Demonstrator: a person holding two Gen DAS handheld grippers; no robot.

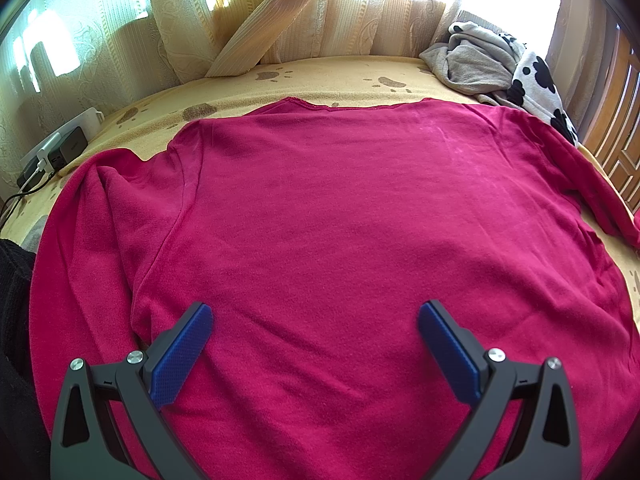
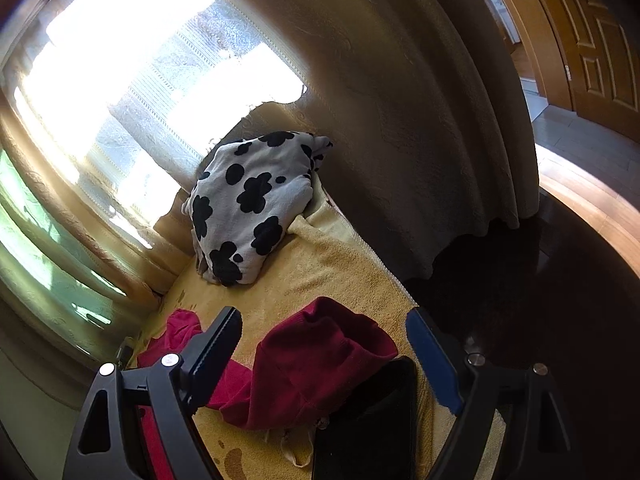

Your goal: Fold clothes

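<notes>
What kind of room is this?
Probably a bedroom at home. A red long-sleeved top lies spread flat on a yellow paw-print blanket covering what looks like a bed, cream patterned curtains hang at a sunlit window behind, and a panelled wooden door stands to one side.

**No readable text in either view**

Nothing in these pictures can be read as a word, number, brand or sign. The dark charger block (image 1: 67,145) at the left edge of the bed, next to the white power strip (image 1: 82,118), carries a faint pale marking on its face, but it is too small and blurred to make out. The red sweater (image 1: 340,248) shows no label or print. The blanket (image 1: 320,80) has only brown paw-shaped marks, and the spotted garment (image 2: 248,204) only black blotches. The black flat device (image 2: 368,420) in the right wrist view shows a blank dark face.
</notes>
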